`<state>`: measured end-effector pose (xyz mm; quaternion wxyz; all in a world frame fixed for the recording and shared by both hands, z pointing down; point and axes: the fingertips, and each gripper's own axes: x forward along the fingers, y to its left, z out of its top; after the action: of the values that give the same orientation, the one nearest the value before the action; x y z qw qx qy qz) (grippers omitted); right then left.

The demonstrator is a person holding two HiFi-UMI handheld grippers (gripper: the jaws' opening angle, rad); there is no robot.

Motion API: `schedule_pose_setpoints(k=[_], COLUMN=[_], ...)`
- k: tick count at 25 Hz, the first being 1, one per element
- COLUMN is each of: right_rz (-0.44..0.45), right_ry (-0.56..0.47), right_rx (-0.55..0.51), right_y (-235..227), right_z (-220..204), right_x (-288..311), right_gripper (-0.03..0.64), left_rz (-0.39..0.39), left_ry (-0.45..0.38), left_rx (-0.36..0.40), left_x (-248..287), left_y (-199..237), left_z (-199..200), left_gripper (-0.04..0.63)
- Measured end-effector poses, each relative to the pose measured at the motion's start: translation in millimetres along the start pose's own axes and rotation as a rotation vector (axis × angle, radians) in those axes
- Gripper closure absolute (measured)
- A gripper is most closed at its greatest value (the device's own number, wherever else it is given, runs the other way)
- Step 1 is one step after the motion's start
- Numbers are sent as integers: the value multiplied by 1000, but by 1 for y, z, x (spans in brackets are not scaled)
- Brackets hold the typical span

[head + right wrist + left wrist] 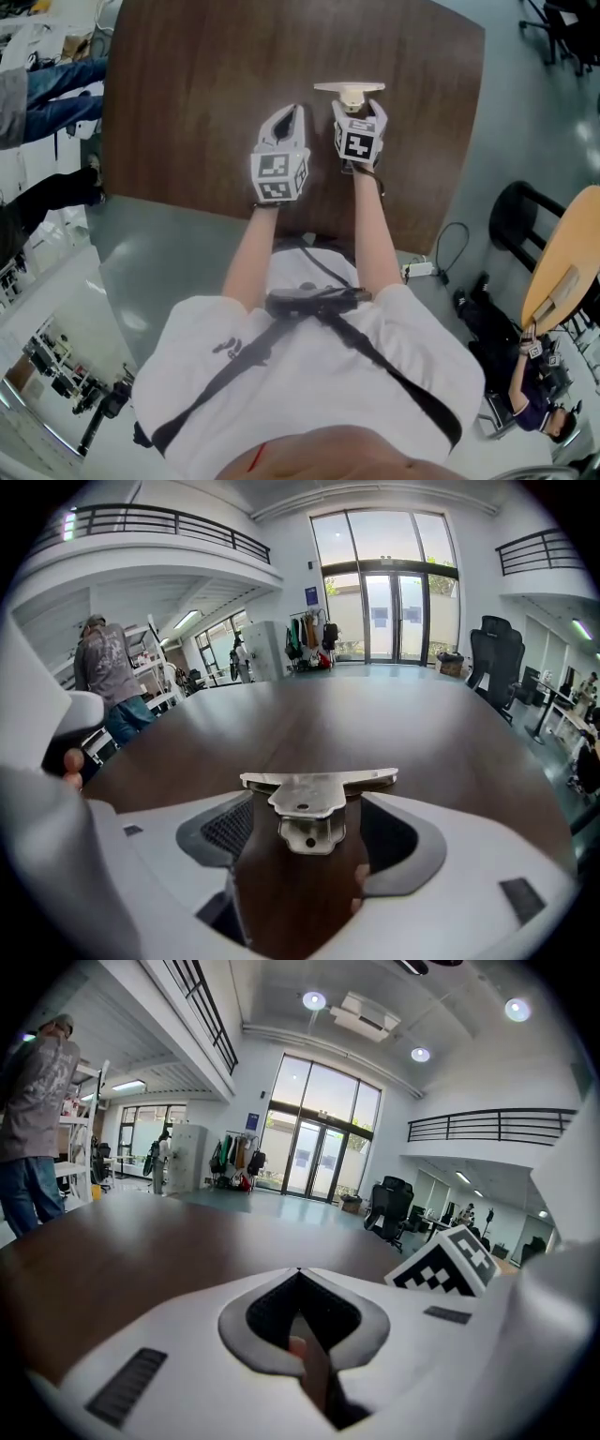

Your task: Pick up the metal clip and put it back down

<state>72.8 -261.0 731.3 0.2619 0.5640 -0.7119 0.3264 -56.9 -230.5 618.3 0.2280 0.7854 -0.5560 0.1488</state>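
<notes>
Two jaws of my right gripper (314, 855) stand wide apart, one on each side of the metal clip (317, 810). Neither pad presses it, so the clip rests by its own weight on the brown table (187, 112). In the head view it lies at twelve o'clock of this gripper, just at the tips. I judge this straddle allows a clean closing or a clean retreat. My left gripper (298, 1279), at nine o'clock, has its jaws together on nothing and is kept aside.

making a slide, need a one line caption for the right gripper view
Right gripper open above the wooden table, metal clip between its spread fingers.
</notes>
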Motion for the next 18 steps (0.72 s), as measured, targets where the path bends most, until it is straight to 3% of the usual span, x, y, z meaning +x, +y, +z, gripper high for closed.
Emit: schedule_pose_setpoints(k=[4,9,18], right_rz=[-21,-135,-117], right_ry=[4,54,-45], right_rx=[-6,-21,20], right_y=[-1,-15,-14], right_z=[5,-3,8], right_x=[13,24,-15], right_gripper=[281,306,321], left_rz=[-10,-17,-37], left_ry=[14,23,-28], left_rx=[3,1,-7], left_x=[0,-1,-20], left_y=[-10,-12,-19], left_z=[-7,-13,0], left_gripper=[598,598,598])
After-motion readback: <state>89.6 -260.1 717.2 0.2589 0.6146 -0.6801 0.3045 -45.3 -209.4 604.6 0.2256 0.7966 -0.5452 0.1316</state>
